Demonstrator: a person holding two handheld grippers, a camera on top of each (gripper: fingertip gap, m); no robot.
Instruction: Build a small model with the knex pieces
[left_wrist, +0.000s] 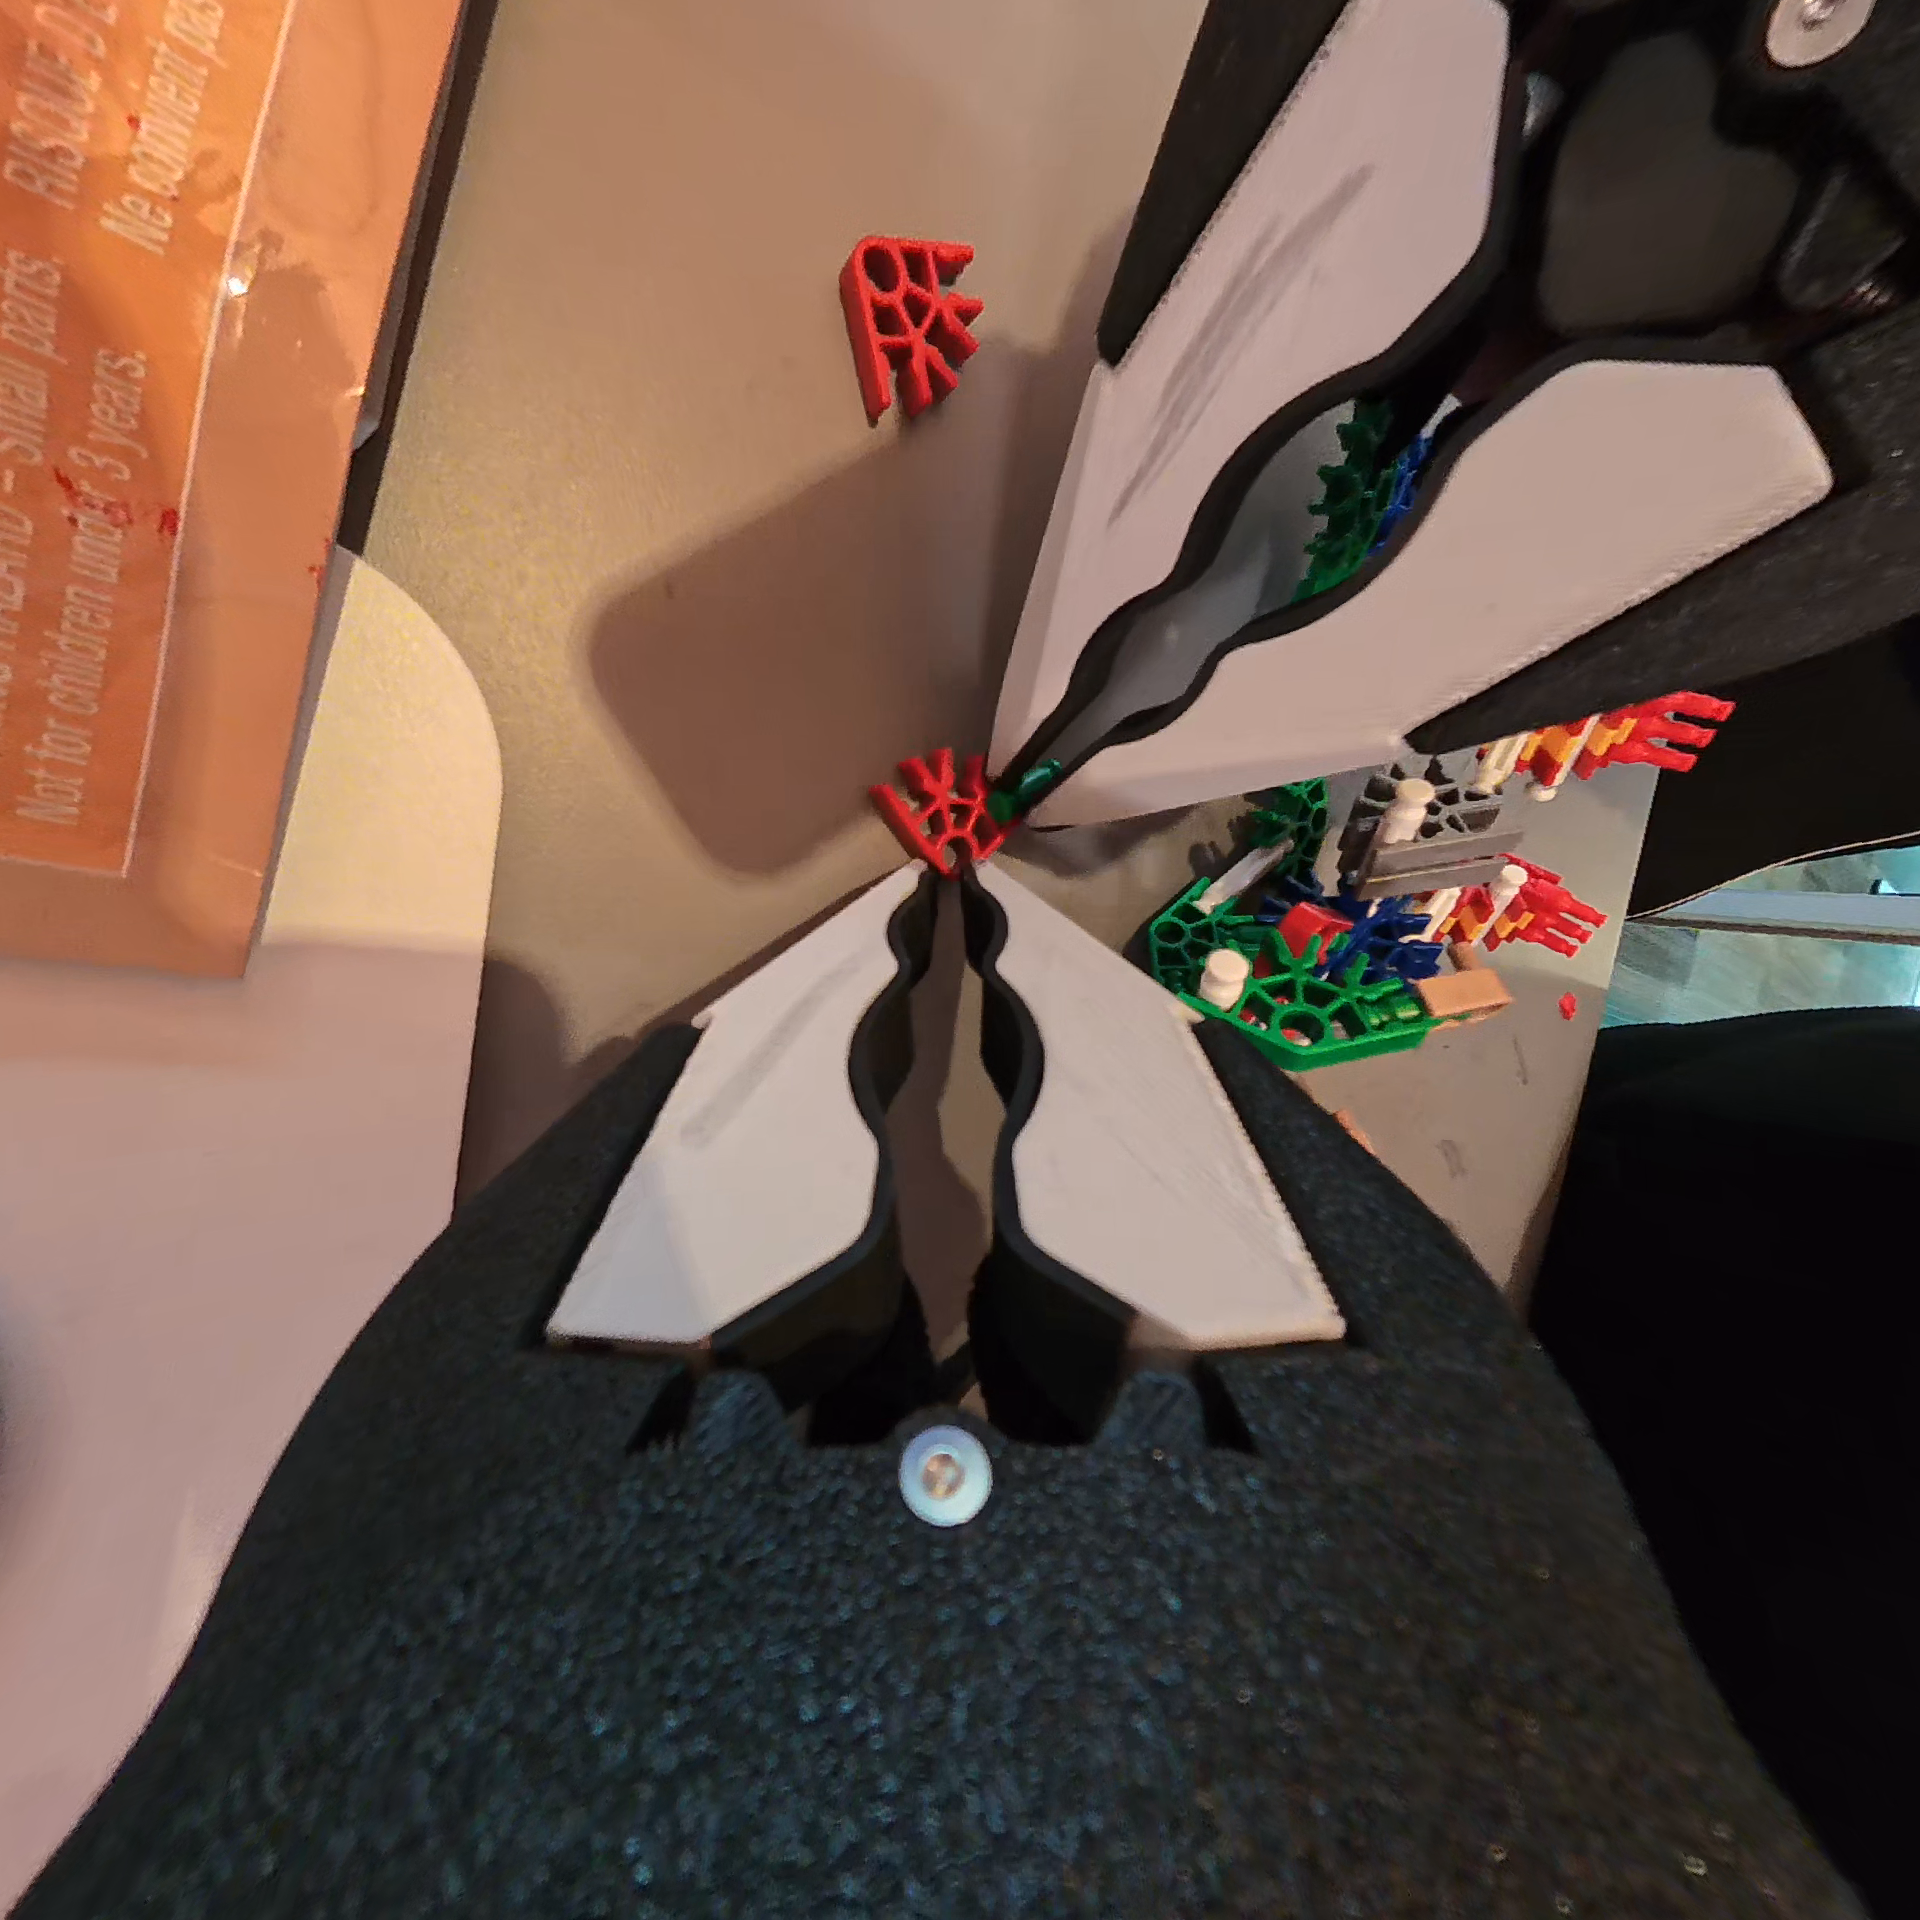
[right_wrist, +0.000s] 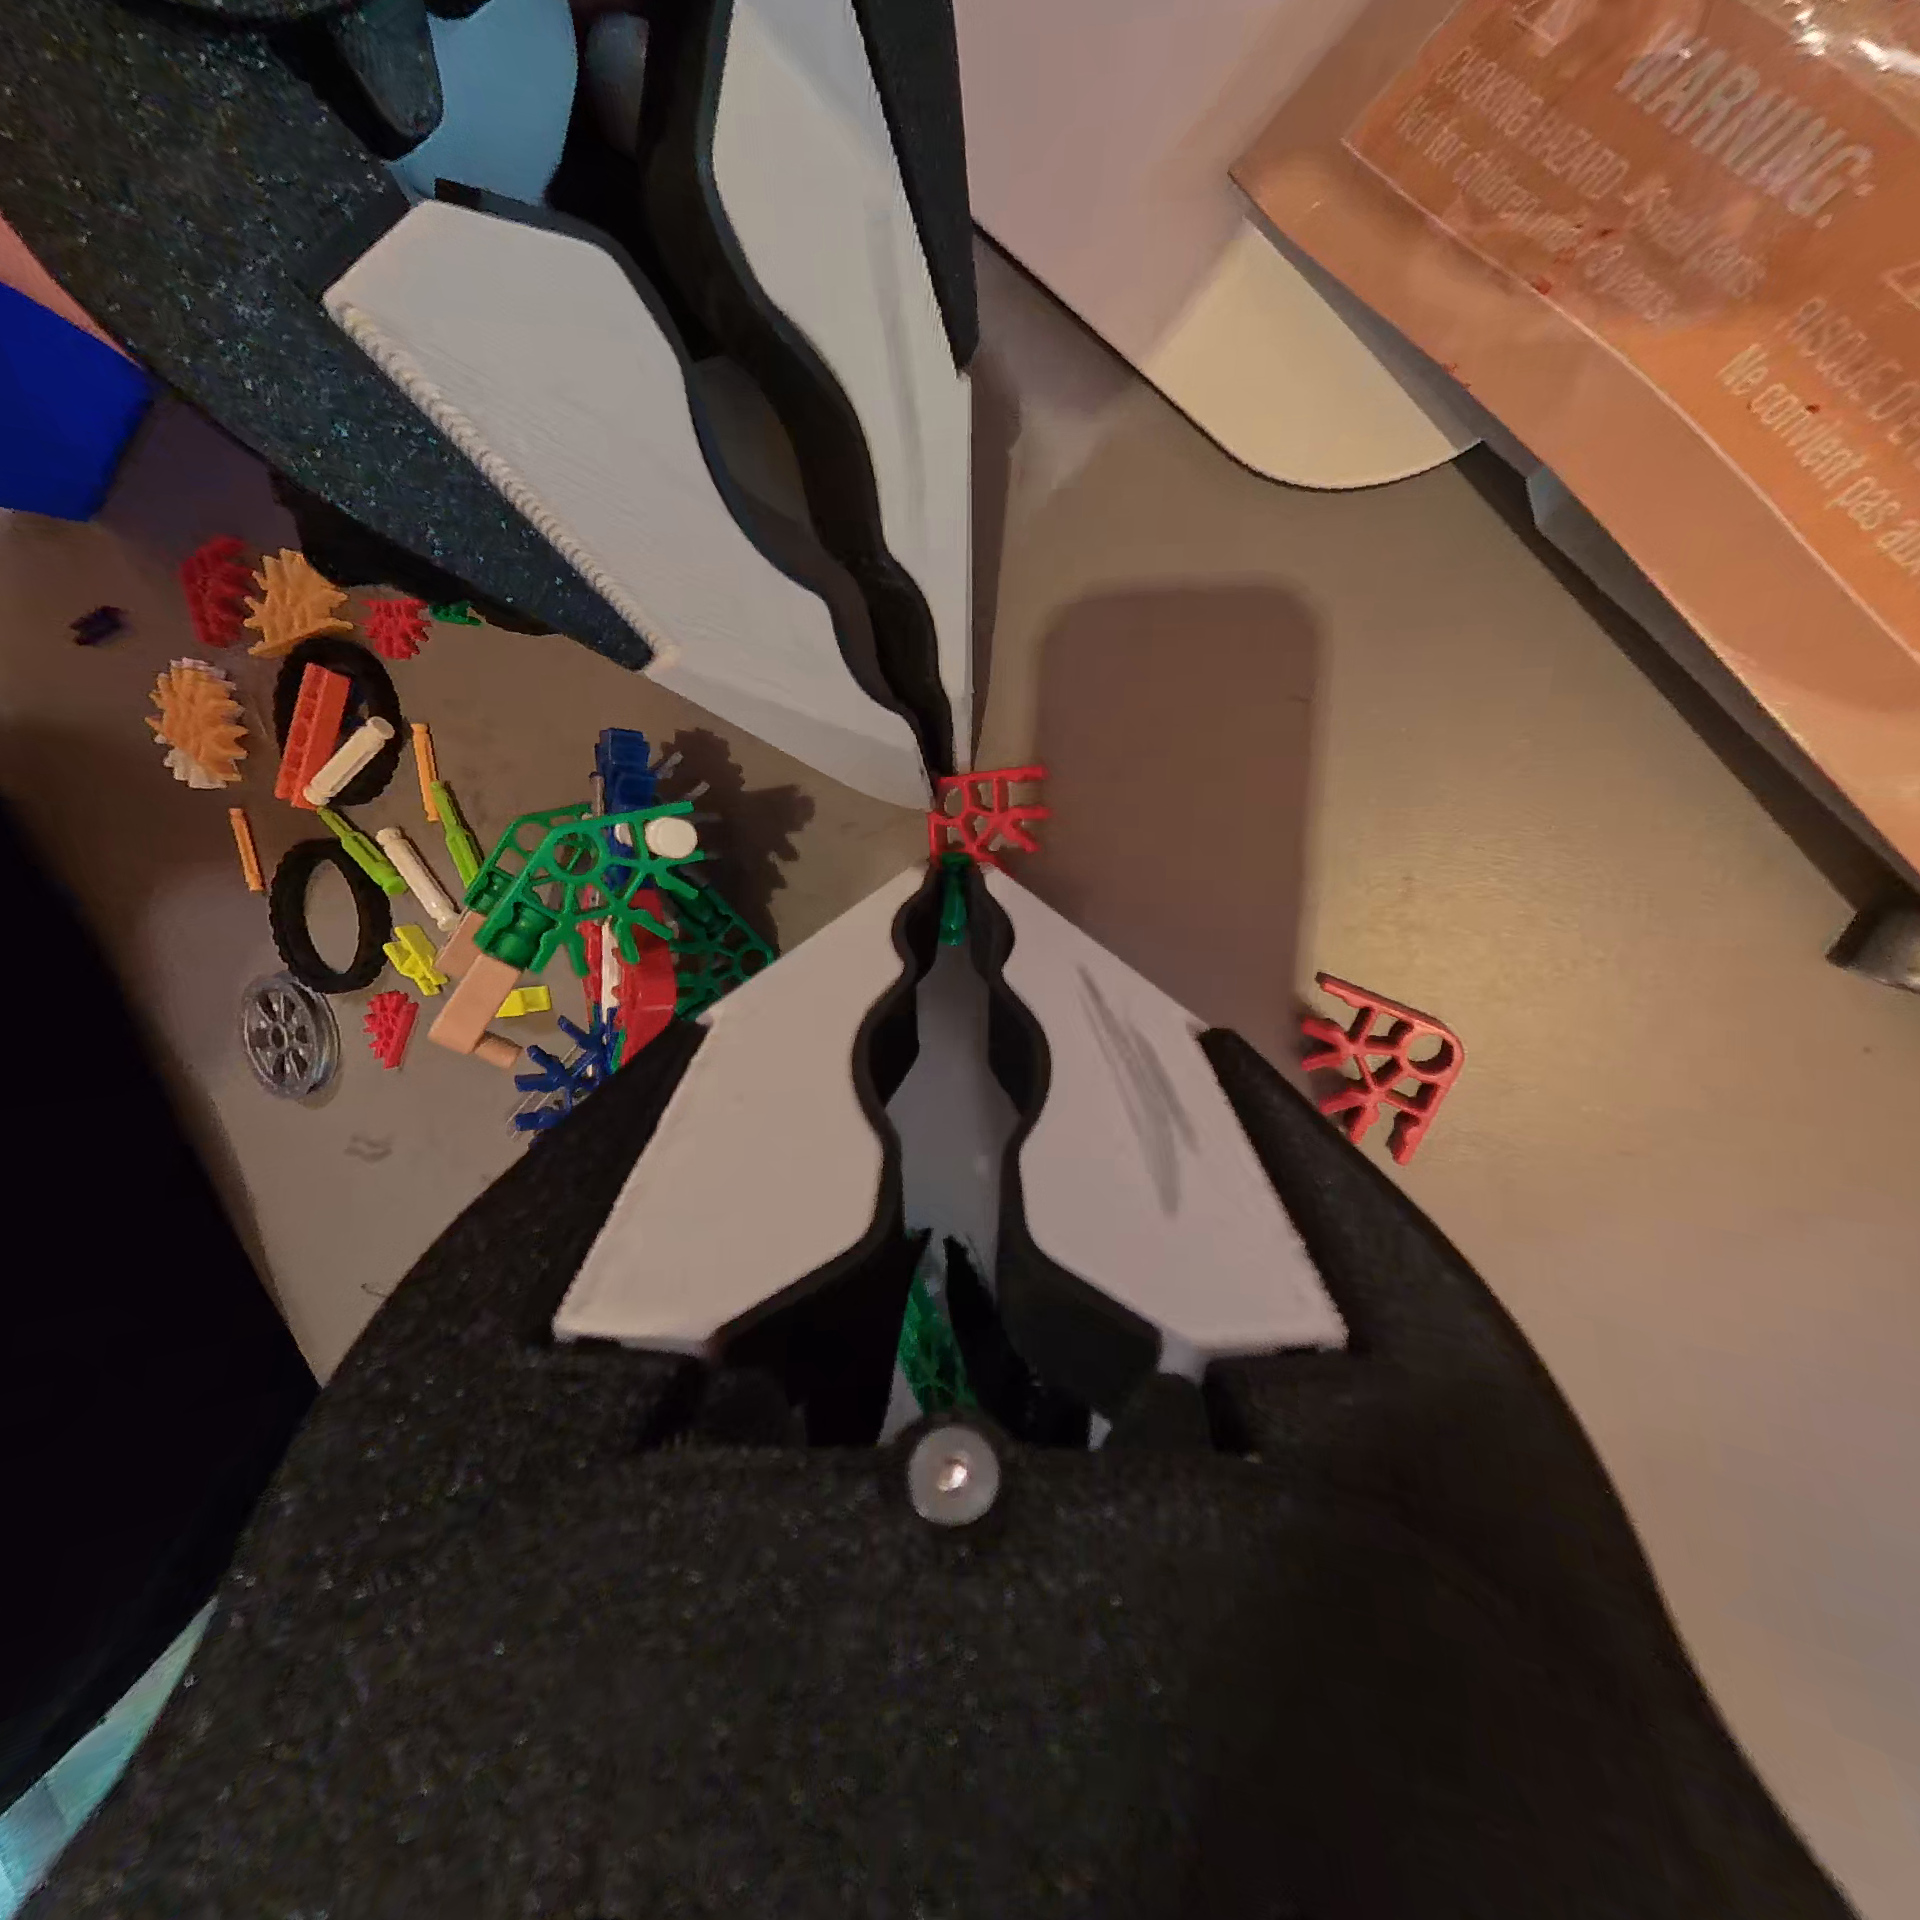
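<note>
Here, my left gripper (left_wrist: 943, 878) clamped a red lattice connector (left_wrist: 948, 810); my right gripper (right_wrist: 951, 896) pinched a green rod (right_wrist: 952, 902), mostly hidden.

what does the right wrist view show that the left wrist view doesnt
Only the right wrist view: two black tyres, orange spiky gears, a clear hub wheel.

Only the left wrist view: red and yellow pronged pieces at the pile's far side.

Both: the left tool shut on the red connector, the right tool shut on a green rod that meets it, a loose red connector, the orange box.
</note>
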